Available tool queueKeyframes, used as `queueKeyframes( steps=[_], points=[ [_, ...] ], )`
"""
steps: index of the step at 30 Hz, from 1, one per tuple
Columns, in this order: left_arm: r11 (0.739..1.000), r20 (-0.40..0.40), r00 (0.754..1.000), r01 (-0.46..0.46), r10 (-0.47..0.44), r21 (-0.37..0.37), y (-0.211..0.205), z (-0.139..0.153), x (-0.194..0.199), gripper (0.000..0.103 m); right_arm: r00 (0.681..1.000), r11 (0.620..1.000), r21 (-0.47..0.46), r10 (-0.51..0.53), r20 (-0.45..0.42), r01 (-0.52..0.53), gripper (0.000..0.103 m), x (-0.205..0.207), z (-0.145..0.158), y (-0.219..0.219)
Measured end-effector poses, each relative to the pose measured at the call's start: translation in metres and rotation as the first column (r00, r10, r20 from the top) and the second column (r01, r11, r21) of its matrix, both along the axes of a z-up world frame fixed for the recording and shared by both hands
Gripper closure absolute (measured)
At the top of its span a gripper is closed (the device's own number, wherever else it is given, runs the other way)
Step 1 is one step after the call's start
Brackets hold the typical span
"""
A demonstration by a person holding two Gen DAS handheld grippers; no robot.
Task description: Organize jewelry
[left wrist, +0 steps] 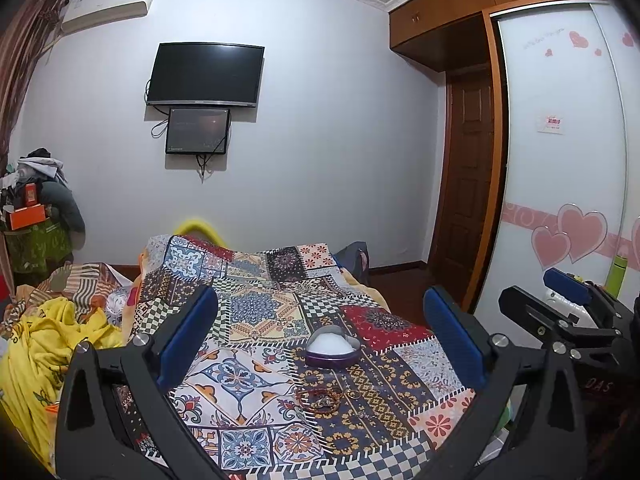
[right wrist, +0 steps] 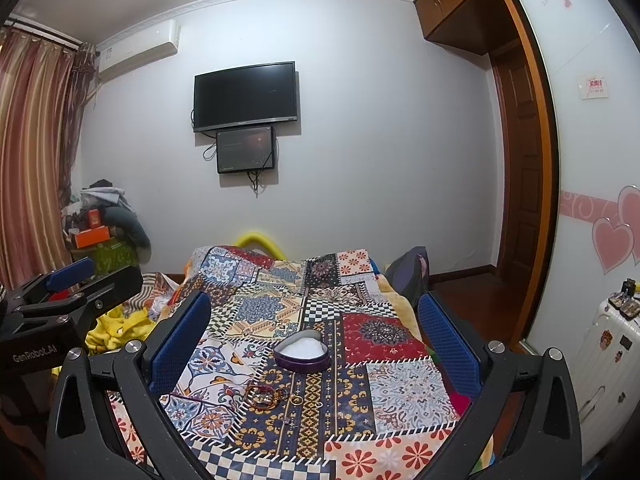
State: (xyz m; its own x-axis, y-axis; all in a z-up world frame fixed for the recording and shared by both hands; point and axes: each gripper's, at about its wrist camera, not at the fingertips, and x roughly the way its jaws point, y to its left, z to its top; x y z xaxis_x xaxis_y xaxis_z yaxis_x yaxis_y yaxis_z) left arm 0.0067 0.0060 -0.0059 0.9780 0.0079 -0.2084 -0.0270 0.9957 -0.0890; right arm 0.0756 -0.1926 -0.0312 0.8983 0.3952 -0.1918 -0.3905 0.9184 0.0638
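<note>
A purple heart-shaped jewelry box with a white lining stands open on the patchwork bedspread; it also shows in the right wrist view. In front of it lie a reddish bead bracelet and a small gold ring, seen too in the right wrist view as bracelet and ring. My left gripper is open and empty, above the near bed. My right gripper is open and empty, beside the left one. Each shows at the edge of the other's view.
A yellow cloth and rumpled bedding lie left of the bedspread. A white suitcase stands at the right by the wardrobe. A TV hangs on the far wall. A pile of clothes and boxes sits in the left corner.
</note>
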Motion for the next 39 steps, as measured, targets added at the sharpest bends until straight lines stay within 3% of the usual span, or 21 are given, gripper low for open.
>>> queueKeyframes(
  steps=[39],
  points=[
    [1.0, -0.002, 1.0, 0.002, -0.002, 0.0, -0.0019, -0.0014, -0.0004, 0.0, 1.0, 1.0, 0.004, 0.001, -0.007, -0.001, 0.0, 0.0006, 0.0002, 0.0014]
  ],
)
